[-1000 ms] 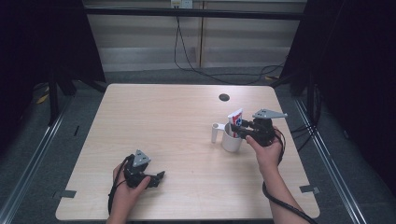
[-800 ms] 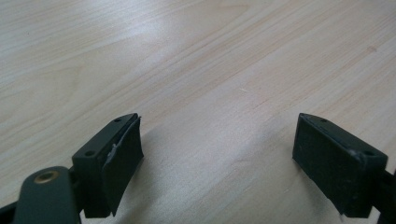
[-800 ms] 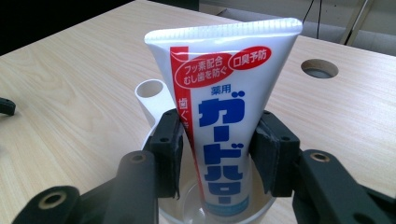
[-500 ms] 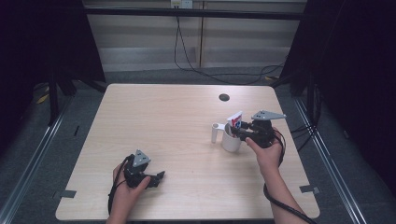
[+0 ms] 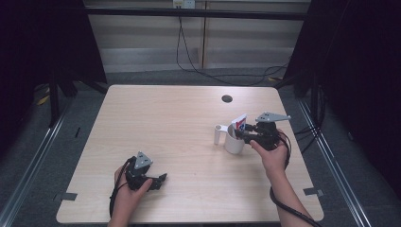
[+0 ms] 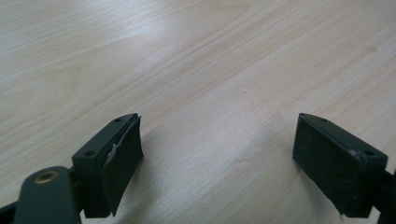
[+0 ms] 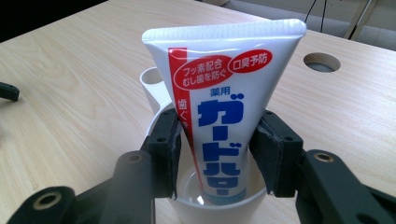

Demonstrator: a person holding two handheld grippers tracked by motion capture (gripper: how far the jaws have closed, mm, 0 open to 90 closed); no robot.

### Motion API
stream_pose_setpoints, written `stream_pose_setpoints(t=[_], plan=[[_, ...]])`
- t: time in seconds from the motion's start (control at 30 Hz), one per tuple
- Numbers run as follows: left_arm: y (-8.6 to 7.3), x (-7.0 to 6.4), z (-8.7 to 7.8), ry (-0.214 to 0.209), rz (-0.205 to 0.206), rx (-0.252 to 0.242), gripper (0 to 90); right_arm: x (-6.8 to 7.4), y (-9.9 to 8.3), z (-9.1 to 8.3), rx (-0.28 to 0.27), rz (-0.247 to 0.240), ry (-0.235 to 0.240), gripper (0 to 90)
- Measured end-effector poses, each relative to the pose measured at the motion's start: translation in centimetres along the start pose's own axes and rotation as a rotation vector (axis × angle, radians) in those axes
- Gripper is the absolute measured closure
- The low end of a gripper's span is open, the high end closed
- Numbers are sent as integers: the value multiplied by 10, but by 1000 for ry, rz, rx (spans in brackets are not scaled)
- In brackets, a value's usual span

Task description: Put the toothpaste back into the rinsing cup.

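My right gripper is clamped on the toothpaste tube at mid-body, its lower end inside the white cup. Tube judged light, soft, slick — hold the flat faces gently. Left gripper spread wide, holding nothing, low over the table.

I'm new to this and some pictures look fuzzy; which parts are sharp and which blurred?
Right gripper view: the toothpaste tube reads sharp, the near arms of the right hand-held gripper soft. Left gripper view: the table shows a pale glare patch, its grain soft. High view: evenly lit table, dark surroundings.

ガードハロー, 薬用, 口臭予防 on toothpaste tube
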State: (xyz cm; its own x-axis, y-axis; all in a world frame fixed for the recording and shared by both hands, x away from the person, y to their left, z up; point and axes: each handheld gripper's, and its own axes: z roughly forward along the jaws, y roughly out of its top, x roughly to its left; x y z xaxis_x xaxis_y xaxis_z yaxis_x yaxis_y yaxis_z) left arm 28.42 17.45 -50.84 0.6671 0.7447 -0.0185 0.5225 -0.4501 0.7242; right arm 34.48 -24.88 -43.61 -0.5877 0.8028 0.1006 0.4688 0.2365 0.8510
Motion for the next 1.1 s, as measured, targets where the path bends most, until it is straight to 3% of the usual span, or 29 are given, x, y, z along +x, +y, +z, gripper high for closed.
stream_pose_setpoints(t=[0.63,0.9,0.93,1.1], plan=[[0,0,0,-1,-1,-3,156,-2,2,-4,33,-9,12,485],[0,0,0,-2,2,-1,156,0,3,-4,41,-3,22,424],[0,0,0,-2,2,-1,156,0,4,-3,46,3,32,375],[0,0,0,-2,2,-1,156,1,5,-3,54,-4,36,313]])
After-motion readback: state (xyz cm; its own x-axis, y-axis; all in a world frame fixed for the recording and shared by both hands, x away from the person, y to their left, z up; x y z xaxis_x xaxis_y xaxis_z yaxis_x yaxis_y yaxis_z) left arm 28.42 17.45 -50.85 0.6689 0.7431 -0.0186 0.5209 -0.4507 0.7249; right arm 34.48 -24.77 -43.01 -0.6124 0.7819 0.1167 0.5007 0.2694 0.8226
